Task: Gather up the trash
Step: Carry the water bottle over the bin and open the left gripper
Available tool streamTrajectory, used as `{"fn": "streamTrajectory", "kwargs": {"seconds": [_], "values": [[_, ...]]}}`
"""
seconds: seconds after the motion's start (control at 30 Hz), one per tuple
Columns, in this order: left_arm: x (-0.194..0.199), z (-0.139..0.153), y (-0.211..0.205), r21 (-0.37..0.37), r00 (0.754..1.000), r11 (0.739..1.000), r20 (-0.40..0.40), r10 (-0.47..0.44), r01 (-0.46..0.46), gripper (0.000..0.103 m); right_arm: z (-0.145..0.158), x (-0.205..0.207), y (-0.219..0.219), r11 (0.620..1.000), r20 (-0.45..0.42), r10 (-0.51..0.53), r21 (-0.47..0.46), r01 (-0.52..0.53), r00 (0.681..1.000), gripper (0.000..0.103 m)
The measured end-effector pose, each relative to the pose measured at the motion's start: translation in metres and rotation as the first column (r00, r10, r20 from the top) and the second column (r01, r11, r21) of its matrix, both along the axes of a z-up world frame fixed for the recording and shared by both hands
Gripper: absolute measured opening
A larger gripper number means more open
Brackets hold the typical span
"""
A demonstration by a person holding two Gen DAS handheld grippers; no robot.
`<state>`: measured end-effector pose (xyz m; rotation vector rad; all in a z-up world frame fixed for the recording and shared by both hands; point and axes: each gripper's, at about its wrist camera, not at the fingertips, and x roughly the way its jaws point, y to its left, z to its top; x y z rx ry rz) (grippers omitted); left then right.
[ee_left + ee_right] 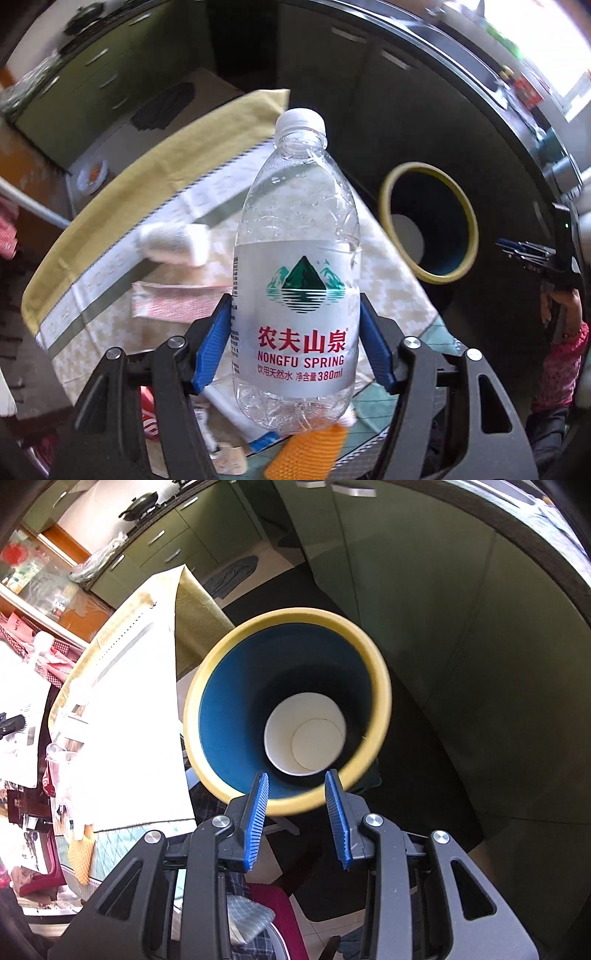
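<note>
The round waste bin with a yellow rim and blue inner wall [236, 716] stands on the dark floor just beside the table, below the level of the tabletop. A white paper cup [304, 734] lies at its bottom, mouth up. In the left wrist view the same bin [461, 206] shows to the right of the held bottle, well apart from it.

The table, covered by a pale patterned cloth with a yellow border [122, 206], carries a folded white paper wad [173, 243], a pink-and-white printed wrapper [173, 299] and an orange ribbed pad [310, 454] near its front edge.

A clear, empty plastic water bottle with a white screw cap and a silver Nongfu Spring label [295, 280] stands upright above the tabletop, clamped at label height by the left gripper [295, 321]; its blue ribbed fingers [212, 343] press on both sides of the bottle.

The right gripper [297, 786] hangs over the near rim of the bin. Its blue fingers [258, 812] are spread apart with nothing between them, and the rim shows through the gap.
</note>
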<state>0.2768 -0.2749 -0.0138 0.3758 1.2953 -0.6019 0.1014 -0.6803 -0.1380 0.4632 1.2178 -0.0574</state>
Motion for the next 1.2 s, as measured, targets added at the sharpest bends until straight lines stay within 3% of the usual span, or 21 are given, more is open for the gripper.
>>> {"fn": "streamTrajectory", "kwargs": {"seconds": [0.23,0.47,0.67,0.83,1.0,1.2], "values": [[-0.035,-0.053,-0.163,-0.016,0.972,0.974,-0.067,-0.227,0.226,0.063,0.001,-0.04,-0.018,0.998,0.01,-0.058,-0.007,0.058,0.998,0.034],[-0.038,-0.106,-0.236,-0.006,0.967,0.969,-0.067,-0.245,0.245,0.063,-0.003,-0.072,-0.029,0.997,-0.001,-0.074,0.004,0.074,0.997,0.034],[-0.041,-0.141,-0.252,0.016,0.968,0.971,-0.086,-0.234,0.237,0.063,-0.002,-0.079,-0.029,0.998,0.002,-0.061,0.009,0.061,0.998,0.034],[-0.05,-0.144,-0.256,0.012,0.968,0.97,-0.076,-0.239,0.241,0.063,0.004,-0.081,-0.027,0.999,0.006,-0.04,0.008,0.04,0.999,0.038],[-0.057,-0.127,-0.242,-0.003,0.96,0.962,-0.067,-0.273,0.274,0.064,0.012,-0.079,-0.013,1.0,0.015,-0.006,0.0,0.006,1.0,0.038],[-0.047,-0.081,-0.182,-0.014,0.969,0.97,-0.032,-0.245,0.244,0.07,0.027,-0.064,0.01,0.998,0.032,0.057,-0.019,-0.057,0.998,0.038]]}}
